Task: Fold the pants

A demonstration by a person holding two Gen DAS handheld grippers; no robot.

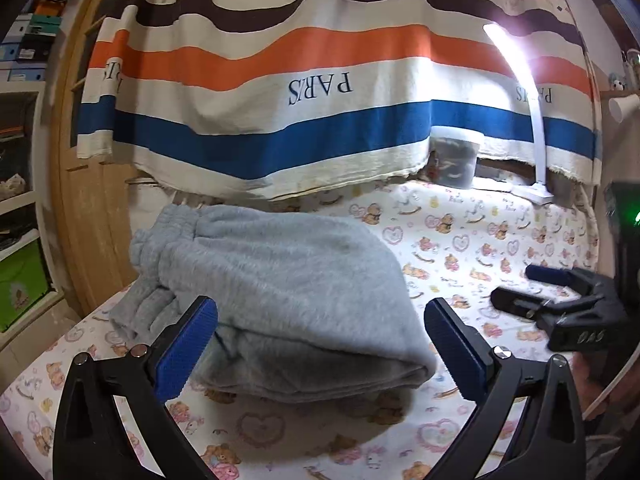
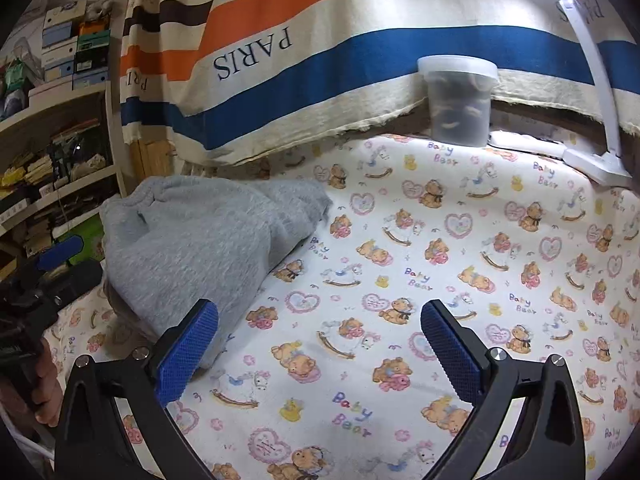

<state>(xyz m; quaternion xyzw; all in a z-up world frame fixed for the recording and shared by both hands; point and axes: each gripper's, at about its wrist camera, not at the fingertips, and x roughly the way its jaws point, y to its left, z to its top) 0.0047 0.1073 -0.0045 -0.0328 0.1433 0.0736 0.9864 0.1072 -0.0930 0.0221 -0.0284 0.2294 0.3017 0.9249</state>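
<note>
Folded grey pants (image 1: 280,288) lie on a bear-print surface (image 2: 440,260), just ahead of the left gripper (image 1: 320,344), whose blue fingers (image 1: 188,348) are spread and empty. The right gripper (image 2: 320,348) is spread wide too, pants beyond its left finger.

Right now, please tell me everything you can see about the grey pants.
The grey pants look like soft fleece. They lie folded in thick layers on the bear-print sheet, with the gathered elastic waistband at the far left end and a rounded fold edge facing the camera. Neither the left gripper nor the right gripper touches them; both stand open.
</note>
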